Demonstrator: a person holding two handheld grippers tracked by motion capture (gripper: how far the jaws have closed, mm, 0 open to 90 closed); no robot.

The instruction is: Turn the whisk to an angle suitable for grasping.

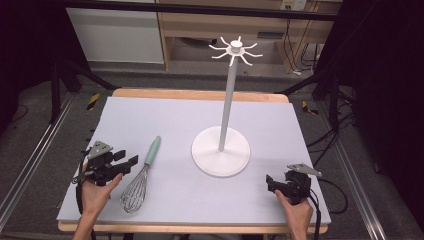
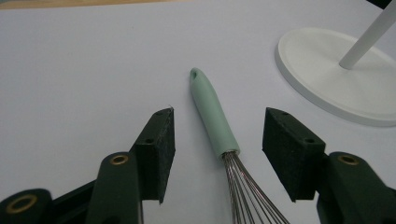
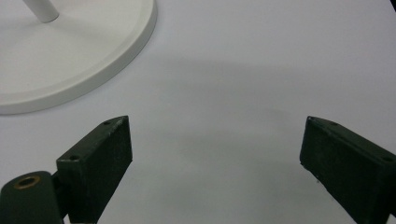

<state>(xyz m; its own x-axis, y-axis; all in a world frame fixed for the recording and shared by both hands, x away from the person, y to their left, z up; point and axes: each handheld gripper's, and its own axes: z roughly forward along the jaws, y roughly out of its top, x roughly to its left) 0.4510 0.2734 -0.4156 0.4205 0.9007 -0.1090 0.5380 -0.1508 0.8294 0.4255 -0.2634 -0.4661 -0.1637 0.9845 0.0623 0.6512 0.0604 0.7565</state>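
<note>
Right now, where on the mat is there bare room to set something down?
The mat is bare across its far left, beyond the whisk. It is also bare in front, between whisk and right gripper. It is tighter near the stand's base, and where the left gripper sits beside the whisk.

A pale lavender worktop (image 1: 165, 117) with a wooden edge carries two things — a whisk (image 1: 140, 177) with a mint-green handle at lower left, and a white hook stand (image 1: 220, 150) at centre.
</note>
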